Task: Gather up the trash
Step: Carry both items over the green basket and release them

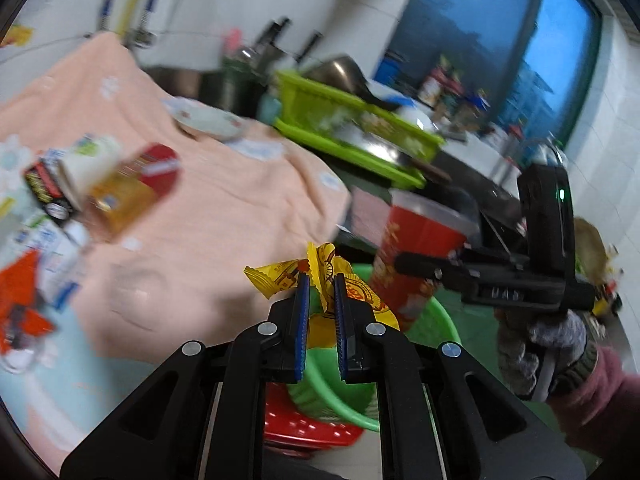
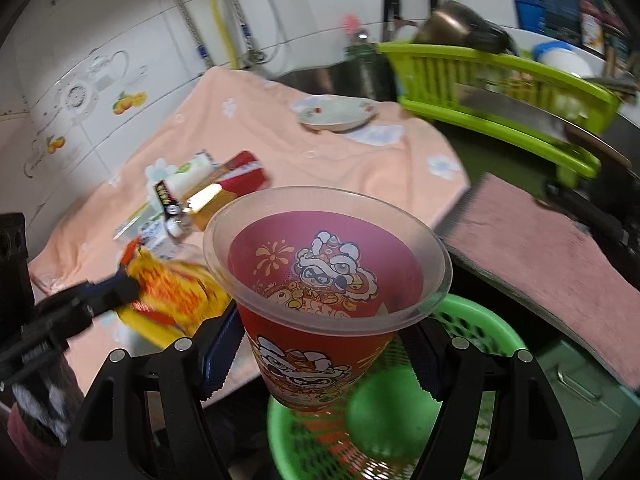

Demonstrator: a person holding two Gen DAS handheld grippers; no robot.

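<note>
Red cup [image 2: 320,312] shows a lion-dance cartoon, no legible text.

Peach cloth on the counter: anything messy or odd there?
Yes. A jumble of wrappers and cartons lies heaped on the peach cloth, near its left side. A plate at the far edge sits alone and looks fine.
</note>
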